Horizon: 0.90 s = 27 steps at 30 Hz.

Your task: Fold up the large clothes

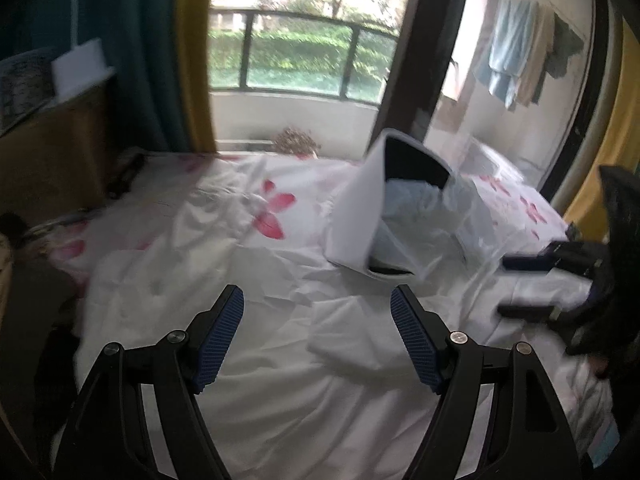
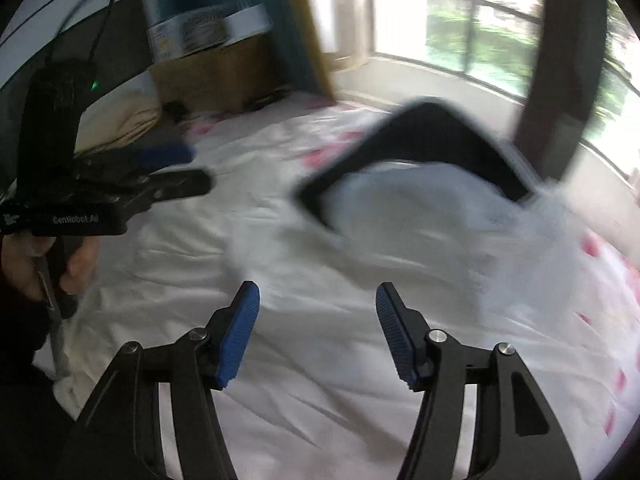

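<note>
Both claws, the left claw (image 1: 316, 304) and right claw (image 2: 318, 300), gape empty, so the white shirt (image 1: 400, 216) drops onto the bed (image 1: 240, 380) for folding.

Left gripper (image 1: 316, 304) gapes wide; right gripper (image 2: 318, 300) too — both empty, angled downward

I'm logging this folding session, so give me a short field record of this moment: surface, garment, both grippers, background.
surface: bed with white sheet printed with pink flowers
garment: white garment with dark trim, blurred, on or just above the sheet; no pads on it
left hand-held gripper: open, nothing between the jaws
right hand-held gripper: open, nothing between the jaws
left hand: grips the left gripper's handle
background: balcony railing, hanging laundry, cardboard box
</note>
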Motion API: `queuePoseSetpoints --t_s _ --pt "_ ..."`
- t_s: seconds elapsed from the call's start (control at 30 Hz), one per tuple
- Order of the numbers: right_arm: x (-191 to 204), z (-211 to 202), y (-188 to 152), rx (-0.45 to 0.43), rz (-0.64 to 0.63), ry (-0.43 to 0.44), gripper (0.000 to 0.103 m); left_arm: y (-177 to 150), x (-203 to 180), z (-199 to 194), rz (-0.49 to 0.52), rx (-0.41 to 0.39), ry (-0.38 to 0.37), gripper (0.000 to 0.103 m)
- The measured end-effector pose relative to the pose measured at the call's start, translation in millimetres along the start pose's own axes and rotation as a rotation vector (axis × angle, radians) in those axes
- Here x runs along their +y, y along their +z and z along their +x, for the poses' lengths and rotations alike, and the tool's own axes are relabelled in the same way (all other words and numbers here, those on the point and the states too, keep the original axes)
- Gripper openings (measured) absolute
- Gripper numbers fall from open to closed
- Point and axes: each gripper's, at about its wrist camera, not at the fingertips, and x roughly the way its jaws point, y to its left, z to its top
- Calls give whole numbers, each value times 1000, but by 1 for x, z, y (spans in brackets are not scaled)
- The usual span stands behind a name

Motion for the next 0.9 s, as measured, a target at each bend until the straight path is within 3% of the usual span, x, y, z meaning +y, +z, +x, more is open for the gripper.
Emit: queuePoseSetpoints --t_s 0.27,0.43,0.6,0.63,0.73,0.8,0.83,0.9 --pt "-130 -66 -70 17 278 -366 61 -4 -25 32 70 100 -15 79" --pt "-189 -91 -98 30 364 -458 61 1 -33 50 110 146 22 79" --pt "-227 -85 -109 54 410 -462 60 21 -42 63 160 136 44 79" --pt "-229 -81 -109 59 411 -464 57 25 -42 67 165 139 53 79" --pt "-232 -67 -110 99 388 -451 30 35 -37 82 169 159 114 79" --pt "-228 -66 -112 83 365 -437 21 40 -33 93 183 176 136 79" --pt "-226 -65 -112 81 354 -438 6 42 -31 99 191 186 143 79" --pt "-225 -65 -113 78 340 -469 1 47 -29 108 194 195 138 76"
